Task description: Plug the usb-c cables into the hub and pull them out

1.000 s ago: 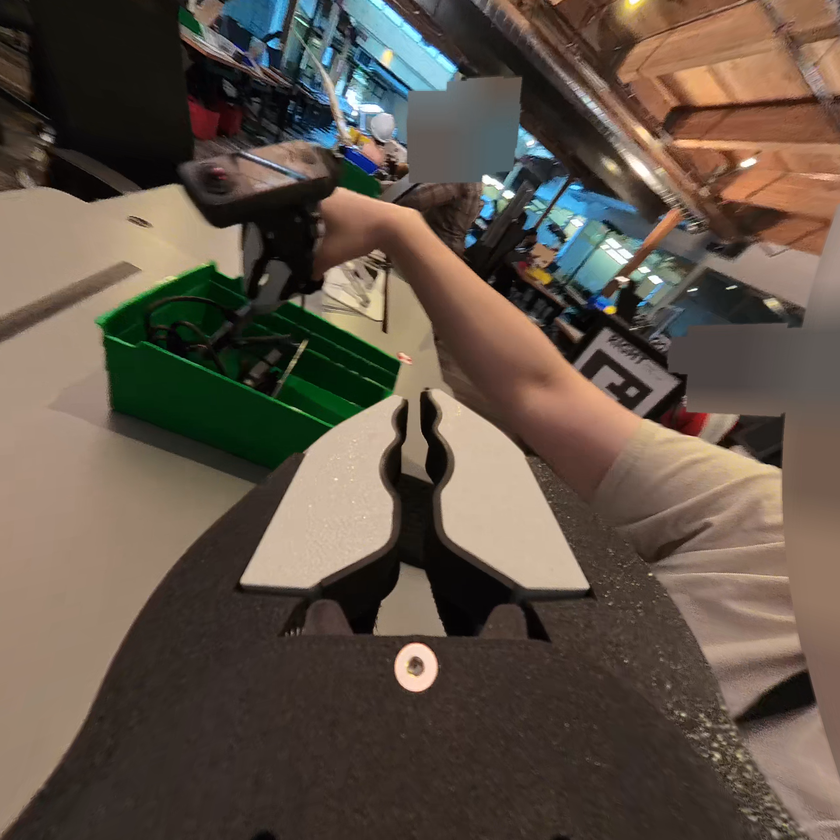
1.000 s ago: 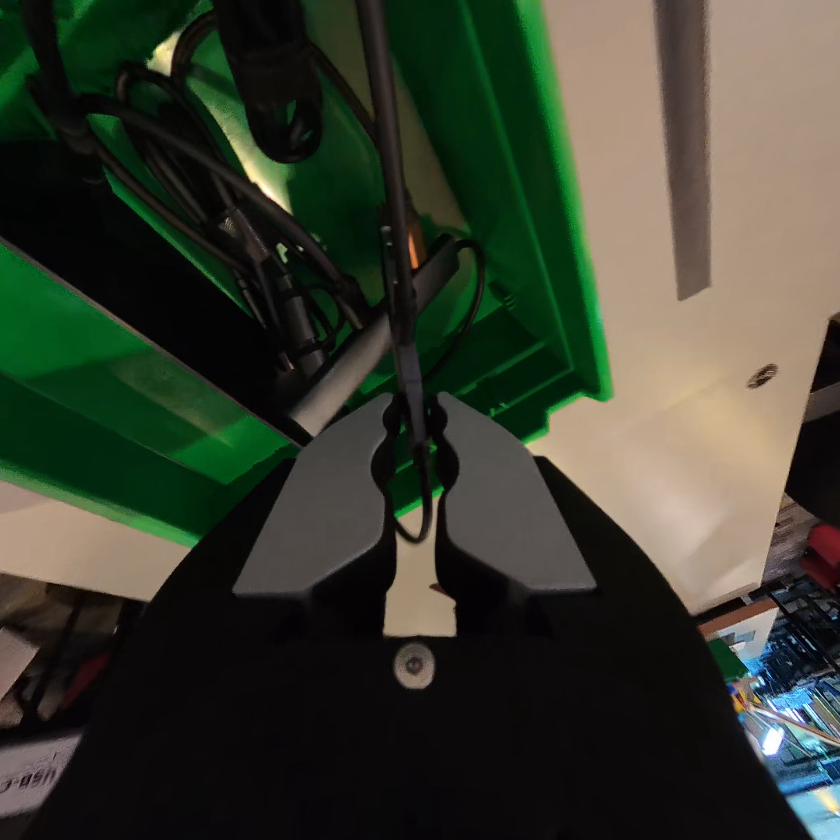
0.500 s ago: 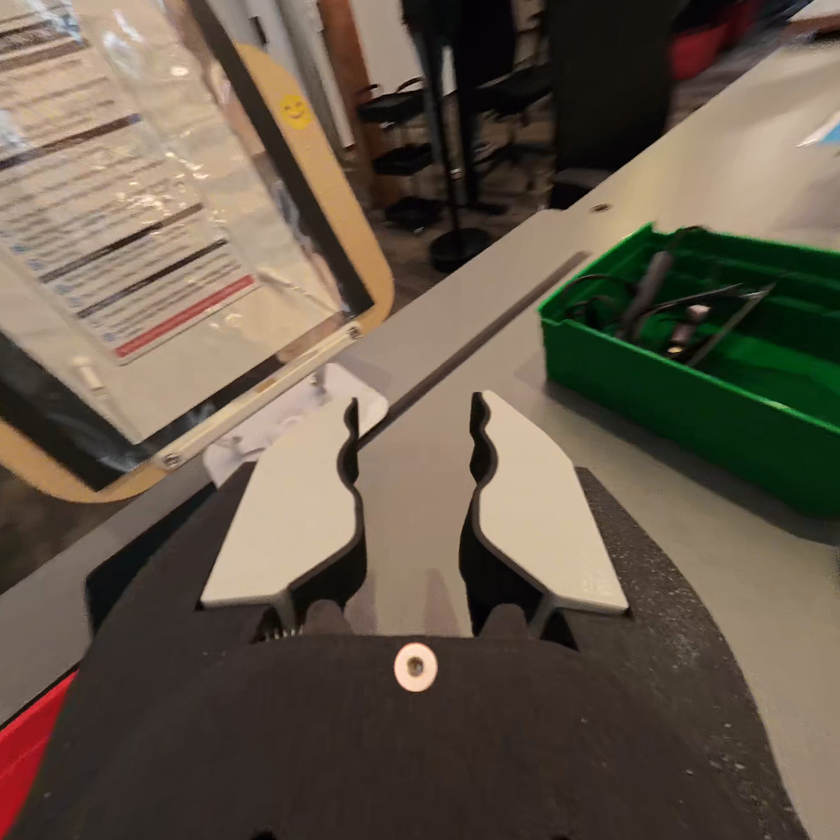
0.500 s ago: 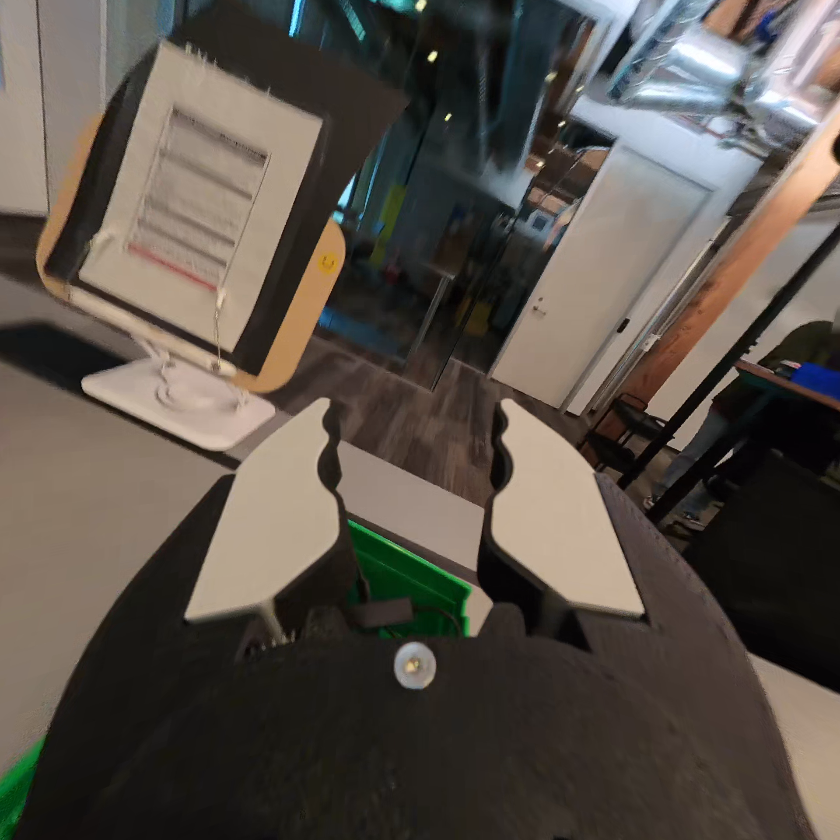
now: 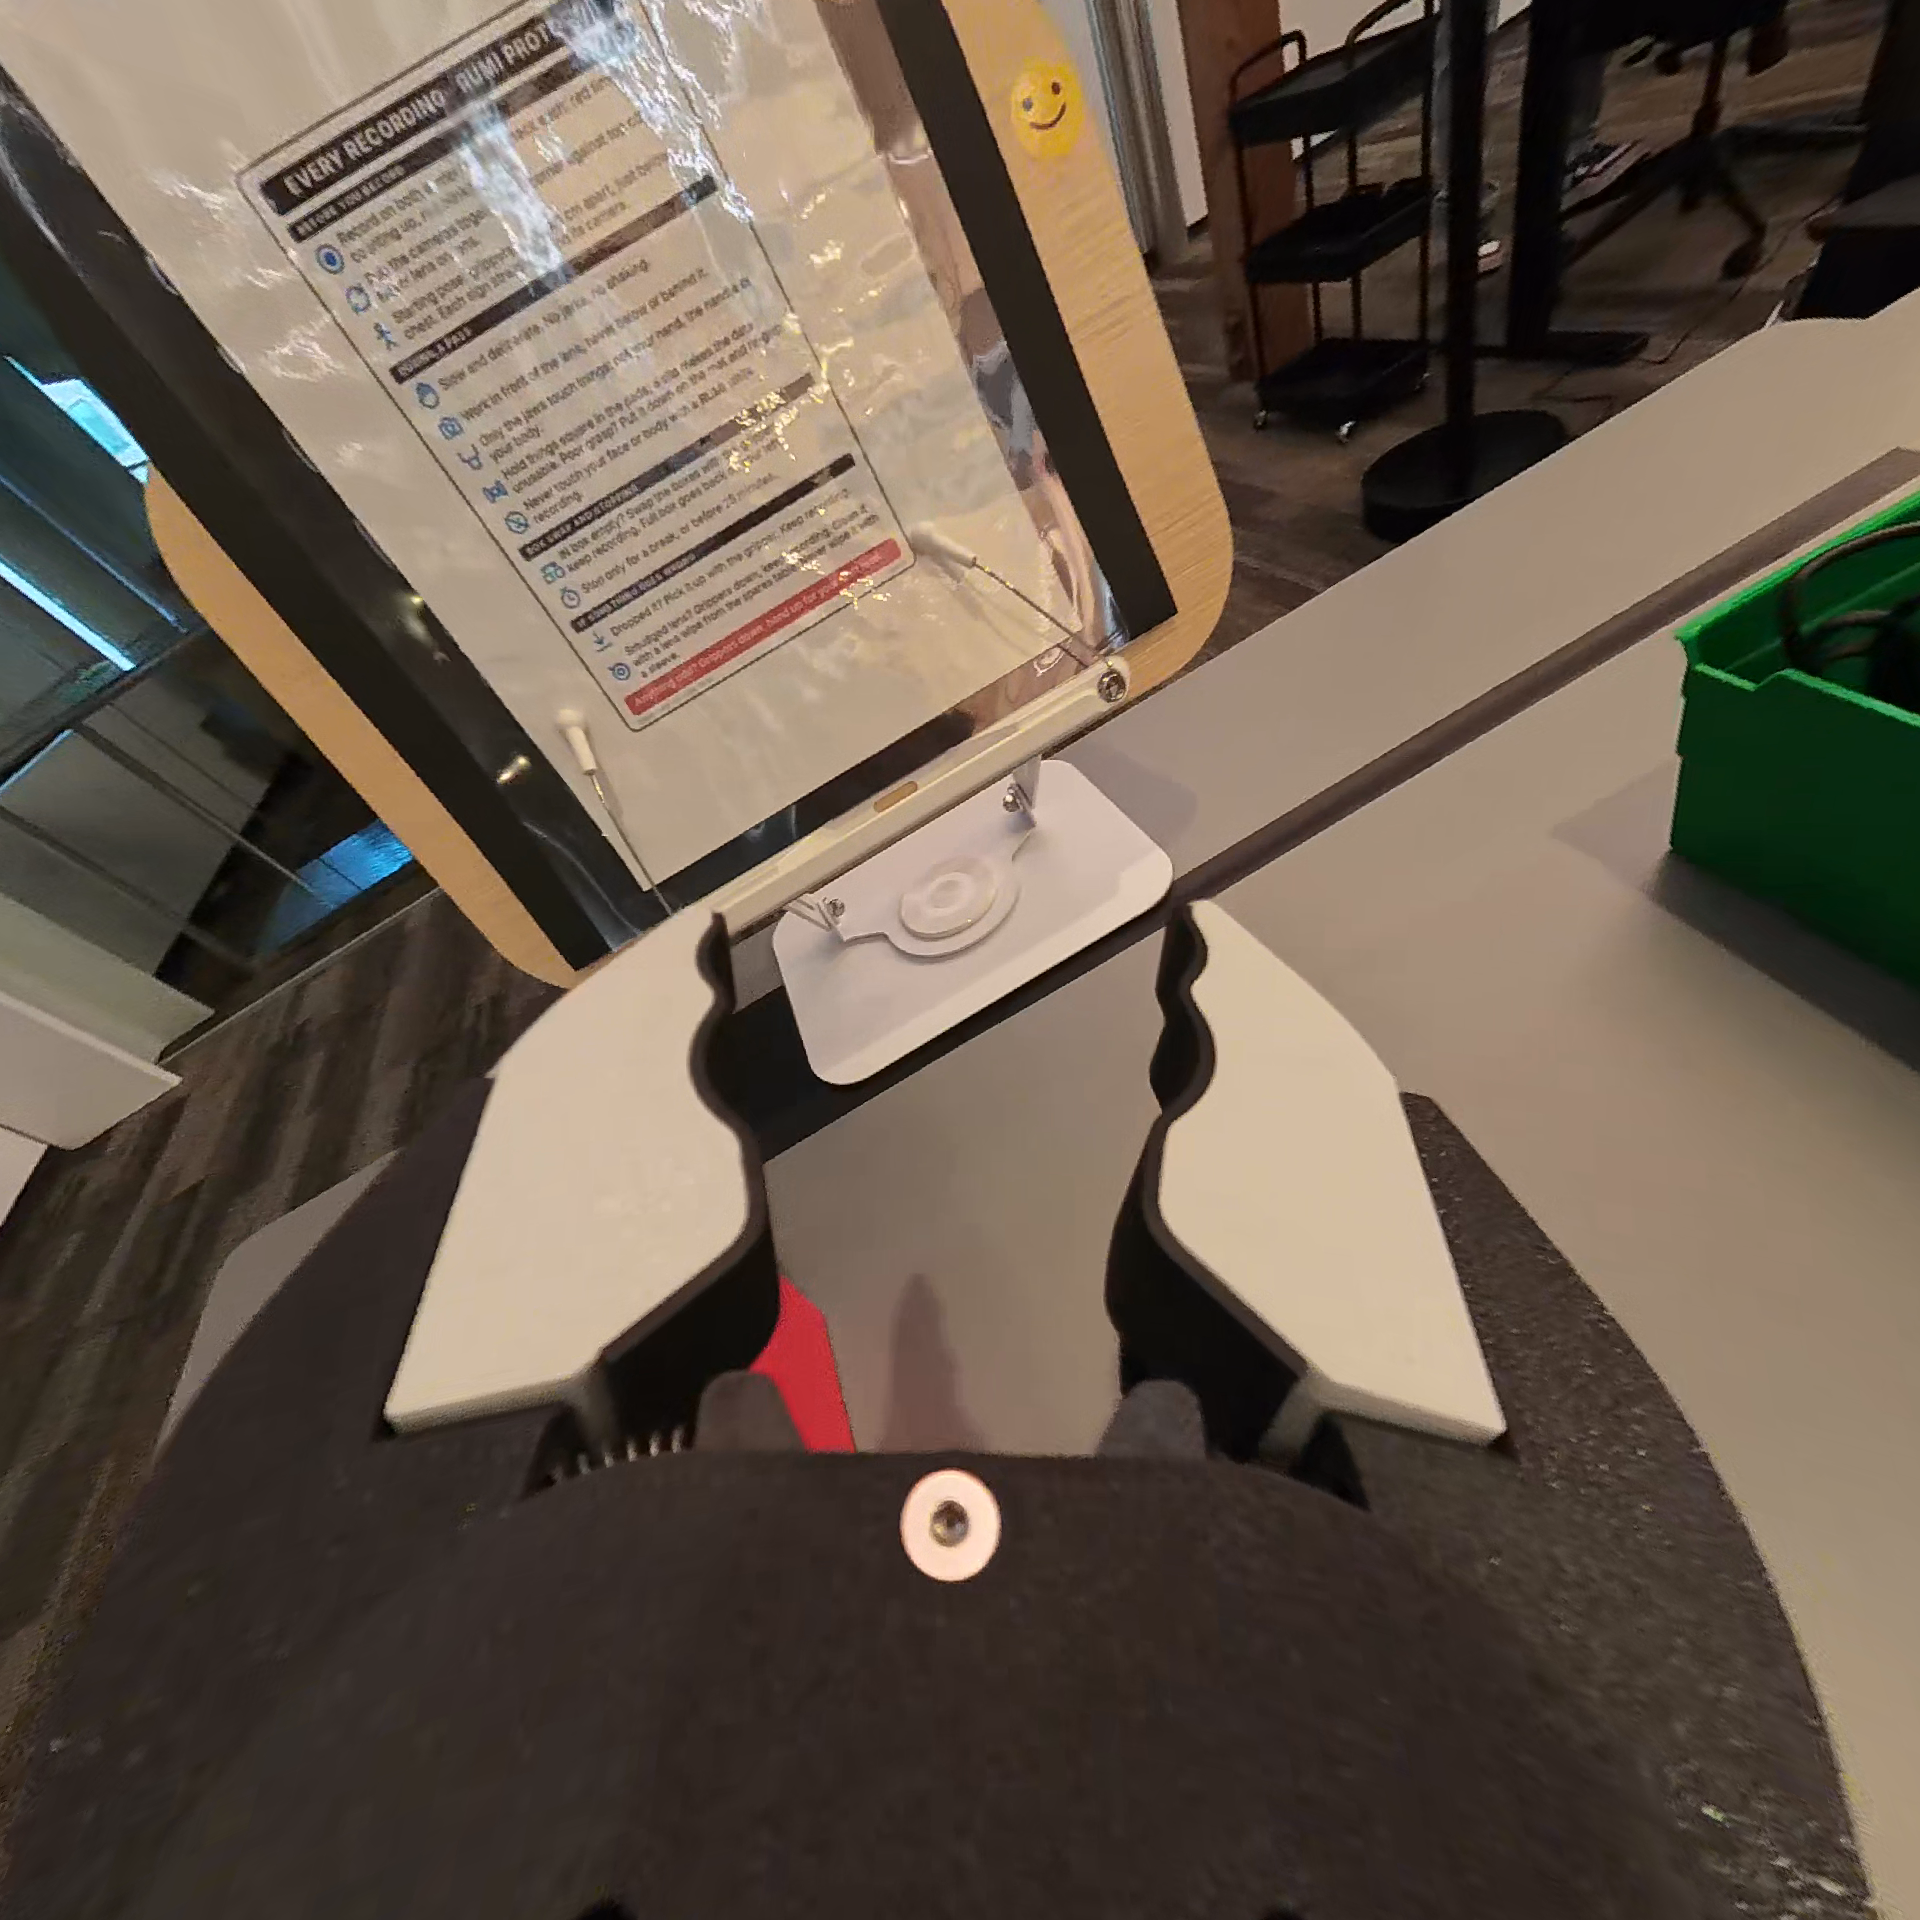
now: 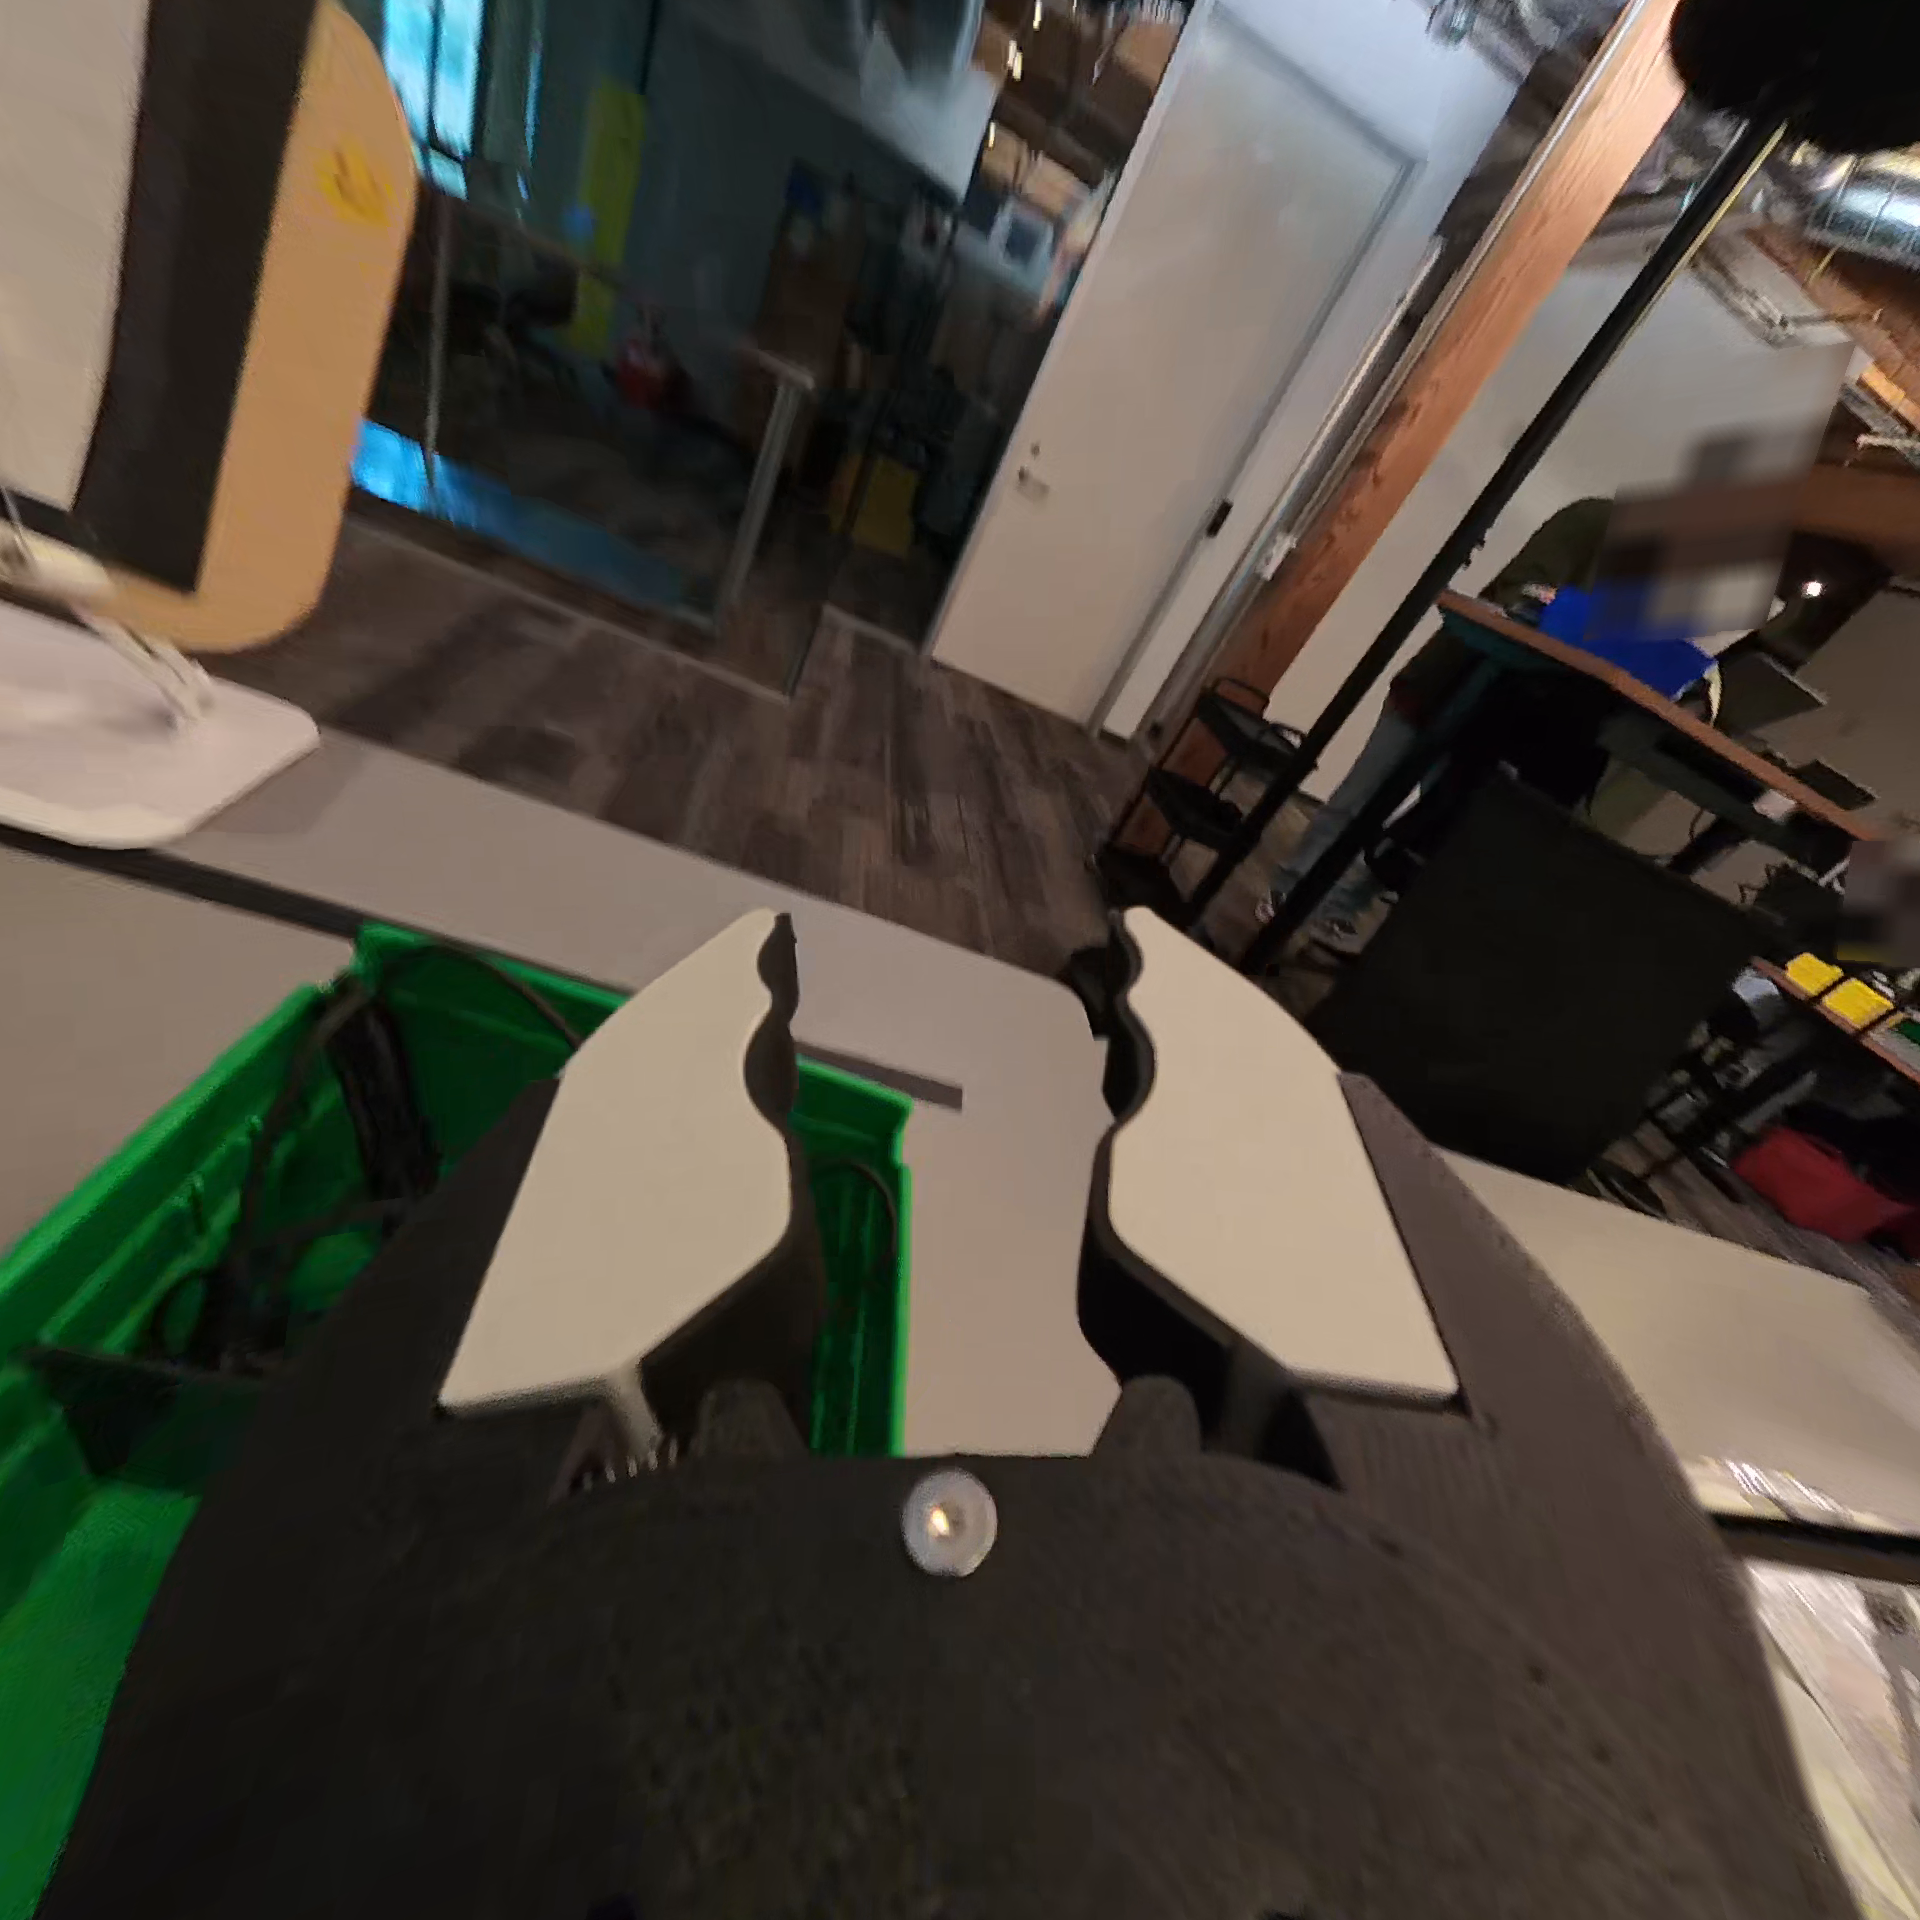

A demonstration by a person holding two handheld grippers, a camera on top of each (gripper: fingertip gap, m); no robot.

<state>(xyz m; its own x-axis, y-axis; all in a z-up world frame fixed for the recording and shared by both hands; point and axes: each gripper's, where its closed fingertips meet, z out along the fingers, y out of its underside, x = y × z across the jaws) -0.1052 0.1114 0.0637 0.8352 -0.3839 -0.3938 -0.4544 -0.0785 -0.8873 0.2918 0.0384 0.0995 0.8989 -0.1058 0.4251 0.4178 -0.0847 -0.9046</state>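
Grey table (image 5: 1558,1091) bears a green bin (image 6: 156,1195), cut off, cables (image 6: 374,1091) blurred; both tongs (image 5: 951,987) (image 6: 951,977) gape, released.

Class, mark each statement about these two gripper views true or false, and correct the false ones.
1. The left gripper is shut on a cable. False: its jaws stand apart with nothing between them.
2. The right gripper is open and empty. True.
3. Black cables lie inside the green bin. True.
4. The sign on its white stand lies flat on the table. False: it stands propped up, tilted back on its white base.
5. The green bin sits on the floor. False: it rests on the grey table.
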